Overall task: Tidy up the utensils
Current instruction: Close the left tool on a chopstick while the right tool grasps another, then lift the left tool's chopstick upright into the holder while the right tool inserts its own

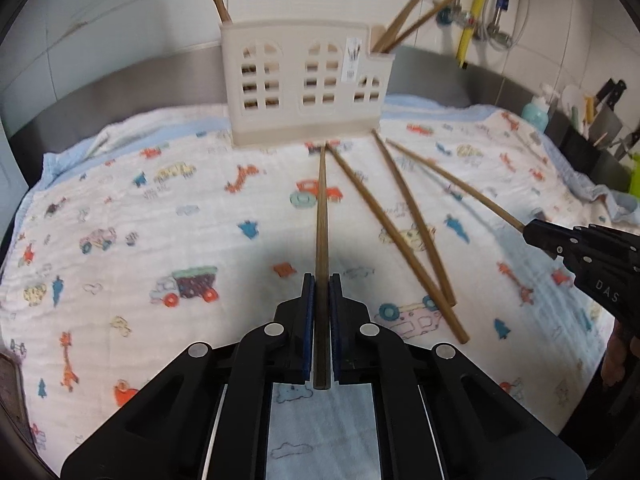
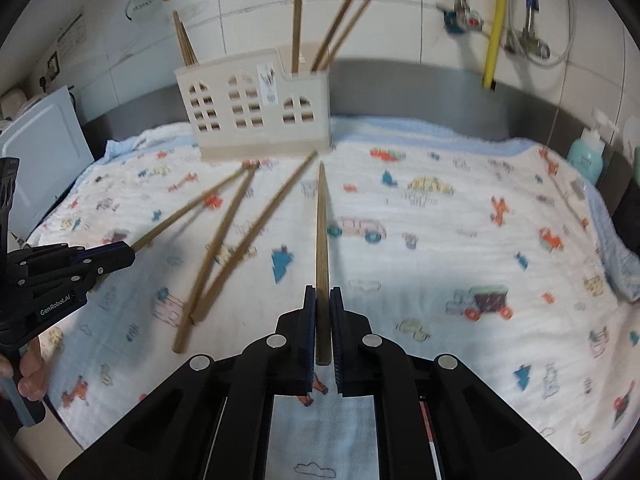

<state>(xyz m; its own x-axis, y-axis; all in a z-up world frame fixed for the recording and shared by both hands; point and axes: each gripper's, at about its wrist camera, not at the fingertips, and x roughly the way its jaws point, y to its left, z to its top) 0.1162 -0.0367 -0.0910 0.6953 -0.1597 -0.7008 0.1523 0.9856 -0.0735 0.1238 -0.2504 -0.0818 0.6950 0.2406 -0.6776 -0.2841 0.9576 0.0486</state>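
Note:
A cream utensil holder [image 1: 306,80] with arched window cut-outs stands at the back of the patterned cloth; it also shows in the right wrist view [image 2: 256,112]. Chopsticks stand in its end compartments. My left gripper [image 1: 322,280] is shut on a brown chopstick [image 1: 322,208] that points at the holder. My right gripper [image 2: 322,290] is shut on another chopstick [image 2: 322,232]; the right gripper shows in the left view [image 1: 536,230]. The left gripper shows in the right view [image 2: 128,254]. Two loose chopsticks [image 1: 404,236] lie crossed on the cloth between the grippers.
A white cloth [image 1: 160,220] with cartoon vehicles covers the counter. A teal bottle [image 1: 536,114] and a dark rack with knives [image 1: 600,120] stand at the right. A white board [image 2: 44,160] leans at the left. Pipes and a yellow hose [image 2: 494,24] run on the tiled wall.

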